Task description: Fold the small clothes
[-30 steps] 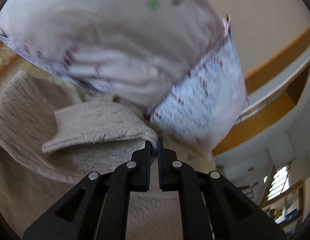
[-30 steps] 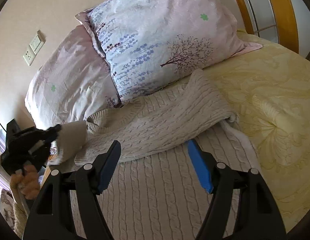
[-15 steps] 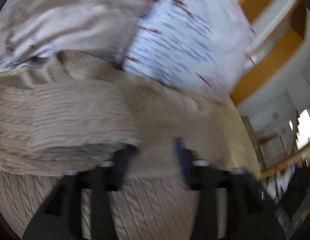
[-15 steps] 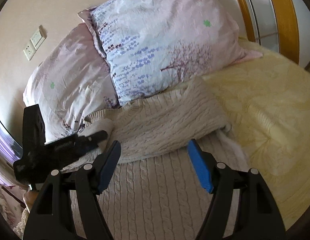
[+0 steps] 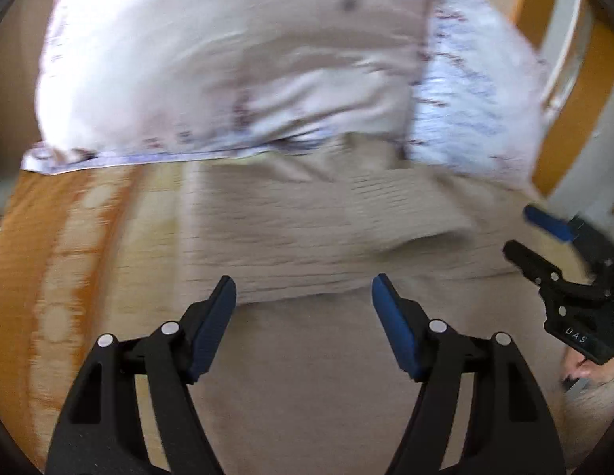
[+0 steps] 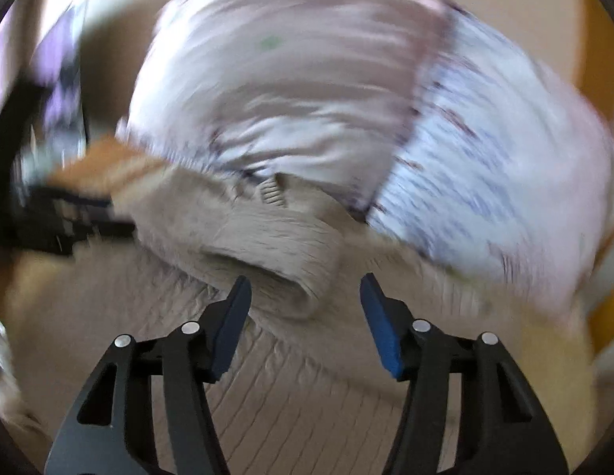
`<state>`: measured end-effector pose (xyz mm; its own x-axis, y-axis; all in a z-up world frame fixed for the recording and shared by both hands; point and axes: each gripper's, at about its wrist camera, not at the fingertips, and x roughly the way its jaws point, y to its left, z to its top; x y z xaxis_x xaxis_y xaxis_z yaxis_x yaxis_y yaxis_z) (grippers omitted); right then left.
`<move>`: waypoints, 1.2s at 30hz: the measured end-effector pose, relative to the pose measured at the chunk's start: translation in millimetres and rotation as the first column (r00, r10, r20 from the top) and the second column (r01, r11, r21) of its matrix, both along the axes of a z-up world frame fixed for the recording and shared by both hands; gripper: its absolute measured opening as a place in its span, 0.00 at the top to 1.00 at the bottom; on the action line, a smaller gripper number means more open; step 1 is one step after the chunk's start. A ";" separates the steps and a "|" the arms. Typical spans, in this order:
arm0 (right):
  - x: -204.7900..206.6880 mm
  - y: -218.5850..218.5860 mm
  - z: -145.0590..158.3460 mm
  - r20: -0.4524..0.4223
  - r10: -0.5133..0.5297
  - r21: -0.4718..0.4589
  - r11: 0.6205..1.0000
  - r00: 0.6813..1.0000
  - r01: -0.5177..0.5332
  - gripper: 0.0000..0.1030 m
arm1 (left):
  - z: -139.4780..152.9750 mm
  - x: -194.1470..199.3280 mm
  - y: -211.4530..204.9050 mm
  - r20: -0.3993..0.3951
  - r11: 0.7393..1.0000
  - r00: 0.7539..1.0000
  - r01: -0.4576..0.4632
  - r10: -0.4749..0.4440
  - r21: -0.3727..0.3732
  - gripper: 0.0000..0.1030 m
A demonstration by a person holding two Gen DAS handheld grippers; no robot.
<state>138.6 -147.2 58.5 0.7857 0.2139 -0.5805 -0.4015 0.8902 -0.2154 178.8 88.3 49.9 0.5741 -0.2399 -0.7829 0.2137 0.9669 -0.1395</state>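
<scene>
Beige cable-knit sweater [image 5: 307, 237] on bed: sleeve [image 6: 275, 249] folded across body, ahead of jaws. Left gripper [image 5: 303, 316] jaws just opened, empty. Right gripper [image 6: 305, 312] jaws part-closing, empty. Remaining folds pending.

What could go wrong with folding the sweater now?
The folded sleeve lies loose on the sweater, with neither gripper holding it, so it may flop open. The right gripper is closing just in front of that sleeve and may drag it askew. The pillows crowd the collar end, so cloth could bunch there.
</scene>
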 end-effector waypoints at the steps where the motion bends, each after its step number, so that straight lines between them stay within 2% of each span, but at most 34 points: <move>1: 3.1 15.4 -7.8 0.036 0.005 -0.097 0.995 0.999 -0.001 0.44 | -4.2 1.1 4.9 -0.006 0.999 1.000 -0.015 0.015 0.031 0.32; 4: 11.2 36.4 -28.2 0.049 0.033 -0.236 0.971 0.998 -0.020 0.48 | -17.7 4.3 13.6 -0.023 0.993 0.999 -0.036 0.038 0.108 0.32; 7: 23.0 47.3 -44.1 0.052 0.021 -0.312 0.950 0.998 -0.004 0.52 | -28.3 8.2 19.5 -0.048 0.991 0.998 -0.043 0.049 0.127 0.32; 8: 26.8 49.7 -47.7 0.054 0.013 -0.326 0.945 0.998 0.006 0.58 | -30.2 9.5 20.1 -0.054 0.991 0.997 -0.045 0.052 0.128 0.32; 9: 32.6 52.2 -52.4 0.048 0.001 -0.340 0.940 0.999 0.016 0.74 | -33.6 11.8 20.6 -0.065 0.991 0.996 -0.049 0.057 0.127 0.32; 10: 37.2 52.3 -54.4 0.043 -0.014 -0.339 0.940 0.999 0.028 0.85 | -36.0 13.2 21.5 -0.072 0.991 0.996 -0.052 0.061 0.125 0.32; 11: 40.8 49.4 -54.6 0.037 -0.035 -0.314 0.948 0.999 0.045 0.91 | -37.7 14.2 20.9 -0.078 0.991 0.995 -0.054 0.064 0.124 0.32; 12: 42.5 43.3 -50.7 0.030 -0.059 -0.260 0.963 0.998 0.065 0.92 | -40.4 15.1 21.5 -0.088 0.991 0.994 -0.057 0.068 0.122 0.32; 14: 41.5 14.7 -36.0 0.007 -0.147 -0.085 0.985 0.989 0.147 0.92 | -44.7 15.2 23.1 -0.103 0.991 0.992 -0.064 0.075 0.115 0.32; 15: 39.7 -10.5 -28.0 -0.030 -0.216 0.038 0.975 0.976 0.217 0.92 | -45.7 14.8 24.1 -0.109 0.992 0.991 -0.064 0.076 0.107 0.32; 16: 38.8 -29.3 -25.3 -0.075 -0.253 0.125 0.957 0.965 0.260 0.92 | -46.1 13.9 24.9 -0.110 0.993 0.991 -0.066 0.077 0.102 0.31; 17: 37.6 -51.6 -25.2 -0.143 -0.287 0.223 0.923 0.947 0.313 0.92 | -46.2 12.9 25.8 -0.110 0.993 0.991 -0.066 0.077 0.095 0.31; 18: 36.4 -72.8 -27.8 -0.221 -0.302 0.311 0.879 0.927 0.361 0.92 | -45.9 11.9 26.6 -0.109 0.994 0.991 -0.066 0.075 0.087 0.31; 19: 34.5 -98.7 -36.0 -0.327 -0.301 0.403 0.813 0.896 0.420 0.92 | -45.6 10.9 27.4 -0.111 0.995 0.991 -0.064 0.072 0.076 0.31; 20: 31.9 -115.7 -43.1 -0.391 -0.300 0.446 0.765 0.870 0.465 0.91 | -45.3 10.0 27.2 -0.111 0.996 0.991 -0.063 0.070 0.070 0.31; 22: 24.1 -138.2 -51.9 -0.453 -0.296 0.491 0.704 0.841 0.513 0.86 | -43.9 5.8 29.4 -0.116 0.998 0.992 -0.049 0.052 0.032 0.31; 24: 16.1 -155.5 -55.1 -0.476 -0.293 0.534 0.653 0.829 0.537 0.70 | -43.0 1.1 30.9 -0.121 0.999 0.992 -0.040 0.041 0.004 0.30; 26: 10.7 -172.8 -56.2 -0.490 -0.299 0.579 0.591 0.819 0.562 0.64 | -42.4 -3.1 32.7 -0.125 0.999 0.992 -0.035 0.032 -0.017 0.30; 30: 17.4 -191.1 -63.3 -0.529 -0.325 0.573 0.544 0.784 0.613 0.64 | -42.2 -9.9 37.4 -0.137 0.998 0.990 -0.034 0.027 -0.047 0.30; 34: 27.7 -202.5 -77.6 -0.579 -0.299 0.588 0.491 0.758 0.643 0.65 | -41.3 -17.4 42.0 -0.148 0.995 0.989 -0.037 0.023 -0.088 0.30; 35: 28.8 -203.8 -80.2 -0.585 -0.294 0.592 0.482 0.756 0.646 0.72 | -41.1 -20.3 43.3 -0.150 0.994 0.988 -0.037 0.021 -0.104 0.30; 36: 31.3 -204.7 -83.1 -0.586 -0.283 0.603 0.473 0.759 0.642 0.90 | -41.2 -22.0 44.1 -0.151 0.993 0.988 -0.037 0.020 -0.110 0.30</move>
<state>170.0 -351.9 -24.6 0.6720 0.3631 -0.6455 0.2441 0.7143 0.6559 156.8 132.4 8.7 0.4601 -0.3168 -0.8295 0.1551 0.9485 -0.2762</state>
